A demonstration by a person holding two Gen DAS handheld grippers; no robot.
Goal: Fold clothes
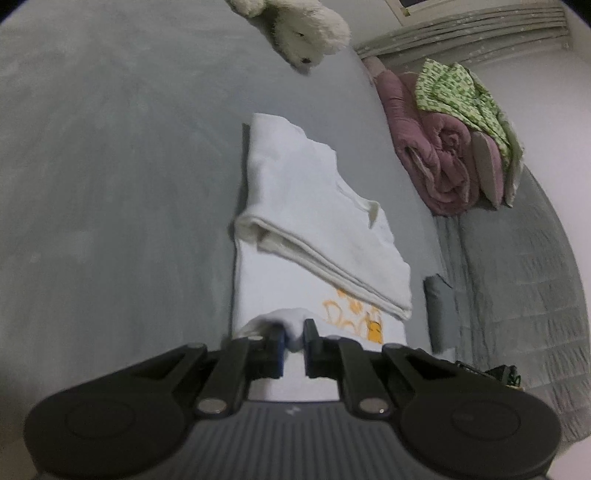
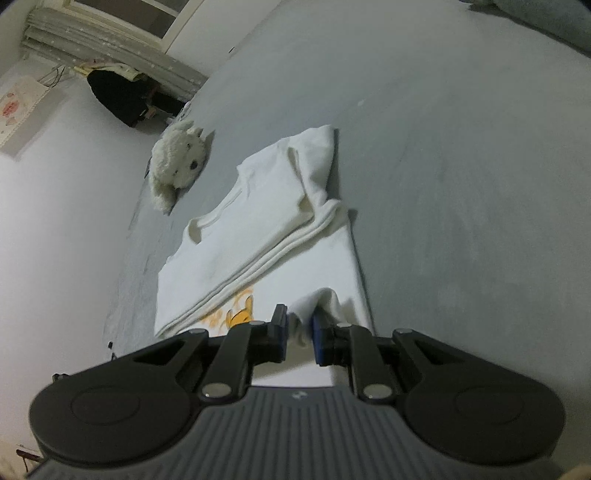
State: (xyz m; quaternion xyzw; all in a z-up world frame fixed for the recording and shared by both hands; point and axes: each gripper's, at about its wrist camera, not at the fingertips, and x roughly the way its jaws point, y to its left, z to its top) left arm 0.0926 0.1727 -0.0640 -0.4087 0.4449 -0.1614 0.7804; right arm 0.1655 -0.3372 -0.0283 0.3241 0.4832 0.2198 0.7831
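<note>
A white T-shirt [image 1: 314,206] with an orange cartoon print [image 1: 369,317] lies partly folded in the middle of both frames, on a grey bedsheet [image 1: 110,184]. Its upper part is doubled over, and the layered fold edge runs slantwise across the shirt, partly covering the print.

At the lower centre of the left wrist view, the left gripper [image 1: 294,341] has its jaws closed on a bunched bit of the shirt's near hem. In the right wrist view the right gripper [image 2: 299,326] likewise pinches a raised tuft of the hem just right of the print [image 2: 240,314].

A white plush dog [image 1: 306,33] lies on the sheet at the top of the left view, well apart from the shirt. At the upper right, a rolled mauve quilt [image 1: 443,162] carries a green patterned cloth [image 1: 458,92] on top. No bins or baskets show in either view.
</note>
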